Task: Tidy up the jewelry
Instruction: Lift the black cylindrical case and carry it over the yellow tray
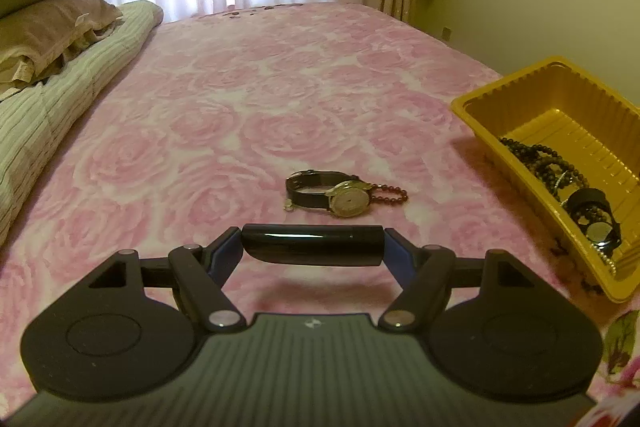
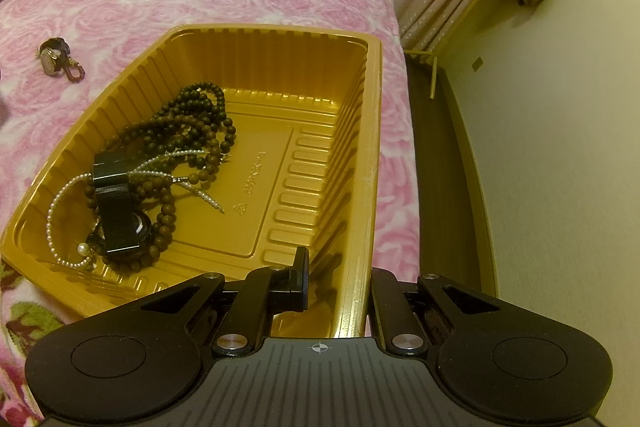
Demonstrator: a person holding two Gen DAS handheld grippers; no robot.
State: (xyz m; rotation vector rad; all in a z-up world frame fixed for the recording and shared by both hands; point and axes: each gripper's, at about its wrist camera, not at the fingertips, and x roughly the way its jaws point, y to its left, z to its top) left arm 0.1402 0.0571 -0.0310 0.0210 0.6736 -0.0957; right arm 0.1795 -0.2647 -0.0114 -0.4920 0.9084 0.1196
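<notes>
Black and glossy, the bangle point(image 1: 314, 245) sits crosswise between the fingers of our left claw point(image 1: 314, 247), its long side running from one blue pad to the other. We hold the jaws fairly wide, and they are closed on the bangle's two ends; it hangs clear of the pink rose blanket point(image 1: 224, 99), with its shadow below it.

Straight ahead of this claw, a little beyond the bangle, lie the gold-faced watch point(image 1: 347, 201) with a dark strap and, touching it on the right, a small string of red beads point(image 1: 390, 193). Both still wait on the blanket.

Off to the right of the left claw stands the yellow plastic tray point(image 1: 496, 93), where the bangle belongs, we judge. Dark wooden beads point(image 2: 188, 131), a thin pearl string point(image 2: 60, 203) and a black watch point(image 2: 118, 211) already lie heaped in its left part; the right part of the floor is bare.

Our right claw point(image 2: 340, 291) is nearly closed and pinches the tray's near right wall point(image 2: 360, 227), one finger inside and the other outside, which steadies it.

So the coming move turns on a sideways carry: the tray lies right of the loaded left claw, near but not under it. We judge the bangle needs to pass over the tray's left rim before we let go.
</notes>
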